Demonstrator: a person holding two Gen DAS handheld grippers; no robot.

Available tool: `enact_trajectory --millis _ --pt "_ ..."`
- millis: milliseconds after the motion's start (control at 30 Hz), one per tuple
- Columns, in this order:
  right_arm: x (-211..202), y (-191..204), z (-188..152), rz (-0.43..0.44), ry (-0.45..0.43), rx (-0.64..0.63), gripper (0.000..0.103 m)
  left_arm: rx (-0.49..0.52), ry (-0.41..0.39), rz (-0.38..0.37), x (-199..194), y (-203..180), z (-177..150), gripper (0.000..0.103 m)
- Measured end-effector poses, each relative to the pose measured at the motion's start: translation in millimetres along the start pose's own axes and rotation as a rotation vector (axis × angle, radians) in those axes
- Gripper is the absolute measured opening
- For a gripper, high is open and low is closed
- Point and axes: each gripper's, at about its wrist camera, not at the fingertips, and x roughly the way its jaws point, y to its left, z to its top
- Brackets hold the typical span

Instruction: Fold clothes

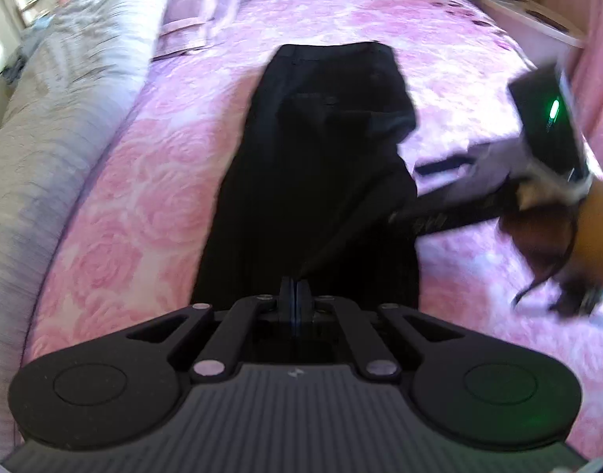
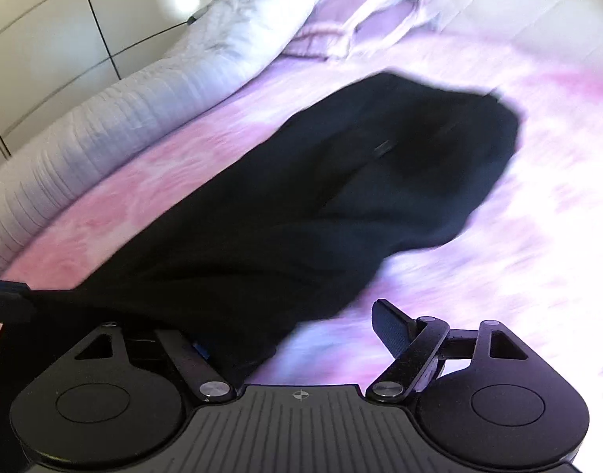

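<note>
Left wrist view: left hand-held gripper (image 1: 295, 295) clenched on black trousers (image 1: 317, 149) spread over the pink floral bed (image 1: 116, 205); right hand-held gripper (image 2: 301, 339) released, its jaws spread wide.

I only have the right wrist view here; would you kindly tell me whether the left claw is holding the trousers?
Observer: Yes. The left claw is shut, and the near end of the black trousers rises up into its tips.
Operator: Thank you. Where does my right claw sit, seen from that side?
Observer: The right claw is at the trousers' right edge, about midway along them, over the pink bedspread.
</note>
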Motion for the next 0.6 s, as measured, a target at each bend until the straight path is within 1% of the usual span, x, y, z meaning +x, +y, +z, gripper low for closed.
enact_trajectory --millis 33,100,133,200,233,267,300,367,400,467,500,533,600 --pt "-12 -3 1 -0.036 -0.015 -0.064 0.078 0.046 0.002 -0.014 1 -11 -1 0.000" --pt "-29 0 -5 -0.074 -0.004 -0.184 0.071 0.144 0.011 -0.037 5 -35 -5 0.000" --pt "-37 1 -8 -0.092 0.002 -0.243 0.064 0.191 0.019 -0.046 7 -47 -8 0.000" --pt "-54 3 -14 -0.130 0.013 -0.362 0.059 0.268 0.032 -0.072 12 -69 -15 0.000" --pt "-56 3 -19 -0.152 0.022 -0.387 0.054 0.308 0.038 -0.075 14 -78 -20 0.000" --pt "-54 1 -23 -0.151 0.046 -0.380 0.046 0.358 0.044 -0.068 18 -88 -25 0.000" --pt "-47 1 -25 -0.140 0.075 -0.351 0.042 0.380 0.047 -0.064 20 -93 -28 0.000" --pt "-40 -9 -25 -0.076 0.118 -0.242 0.021 0.410 0.054 -0.059 25 -100 -32 0.000" --pt "-38 -14 -25 -0.041 0.135 -0.193 0.014 0.423 0.058 -0.058 26 -103 -33 0.000" --pt "-43 -19 -21 -0.016 0.148 -0.126 0.007 0.453 0.062 -0.054 28 -109 -36 0.000" --pt "-45 -22 -19 -0.004 0.154 -0.093 0.006 0.466 0.061 -0.048 27 -112 -37 0.000" --pt "-48 -24 -18 0.008 0.160 -0.060 0.004 0.467 0.063 -0.049 27 -113 -39 0.000" --pt "-57 -27 -16 0.014 0.176 -0.032 0.000 0.452 0.085 -0.054 27 -114 -41 0.001"
